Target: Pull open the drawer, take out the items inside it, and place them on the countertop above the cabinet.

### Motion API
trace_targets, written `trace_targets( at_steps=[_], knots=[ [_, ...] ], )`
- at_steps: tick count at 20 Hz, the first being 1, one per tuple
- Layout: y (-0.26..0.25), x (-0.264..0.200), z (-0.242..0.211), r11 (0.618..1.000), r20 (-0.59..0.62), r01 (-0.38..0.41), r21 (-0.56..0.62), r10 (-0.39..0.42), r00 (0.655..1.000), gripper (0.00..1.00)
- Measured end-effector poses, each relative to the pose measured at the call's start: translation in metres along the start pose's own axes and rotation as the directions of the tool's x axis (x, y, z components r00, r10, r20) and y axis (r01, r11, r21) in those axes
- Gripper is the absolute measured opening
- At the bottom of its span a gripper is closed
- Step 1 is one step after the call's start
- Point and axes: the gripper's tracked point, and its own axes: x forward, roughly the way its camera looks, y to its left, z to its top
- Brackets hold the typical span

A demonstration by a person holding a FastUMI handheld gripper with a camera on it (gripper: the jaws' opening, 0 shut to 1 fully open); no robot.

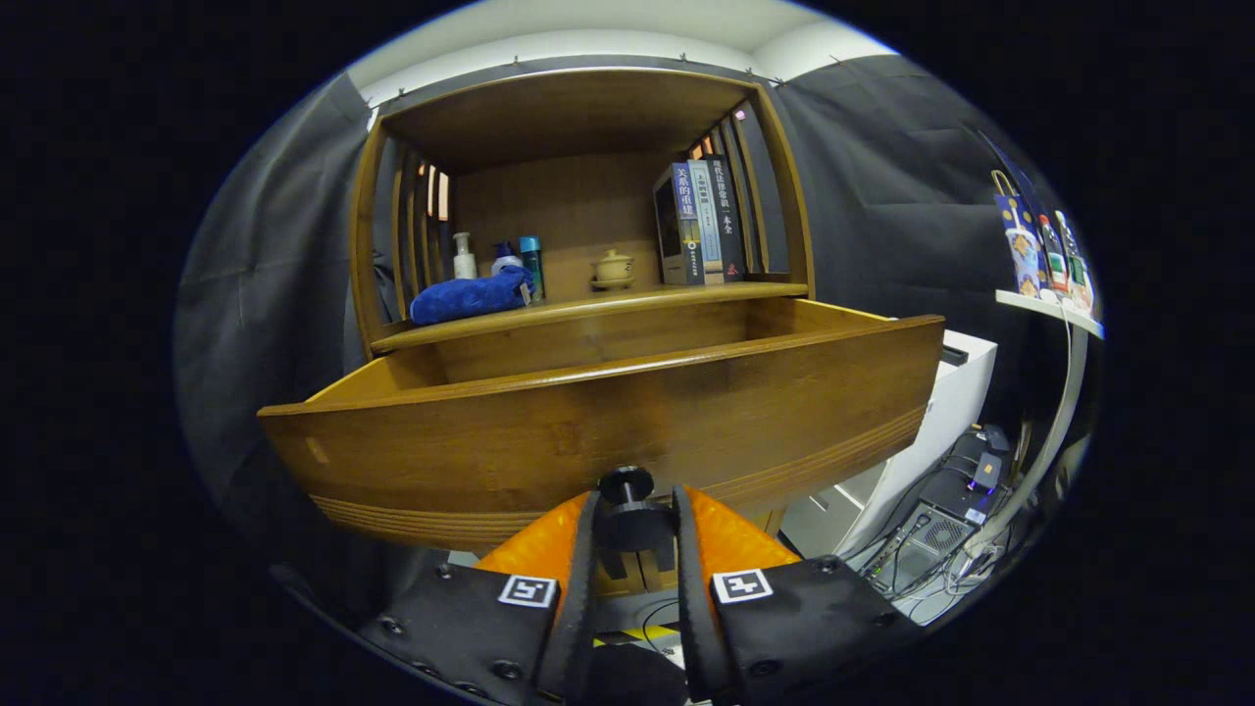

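Gripper (635, 520) level, fingers pinching the knob (627, 485) of the pulled-out drawer (588, 431).

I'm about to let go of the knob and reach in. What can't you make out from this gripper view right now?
- Drawer contents: hidden behind its tall front panel, seen from below the rim.
- Knob: its sides are covered by the jaws of the gripper, so actual contact is unclear.
- Countertop surface: seen nearly edge-on; free space beside the blue cloth is hard to judge.
- Small bottles behind the cloth: too small to identify.
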Motion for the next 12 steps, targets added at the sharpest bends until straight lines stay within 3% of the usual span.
trace_targets(
  at_steps=[6,12],
  knots=[
    [0.006,-0.015,0.032,1.0,0.016,0.005,-0.022,-0.005,1.0,1.0],
    [0.014,-0.031,0.094,0.999,0.08,-0.006,-0.043,0.01,0.997,0.99]
  ],
)
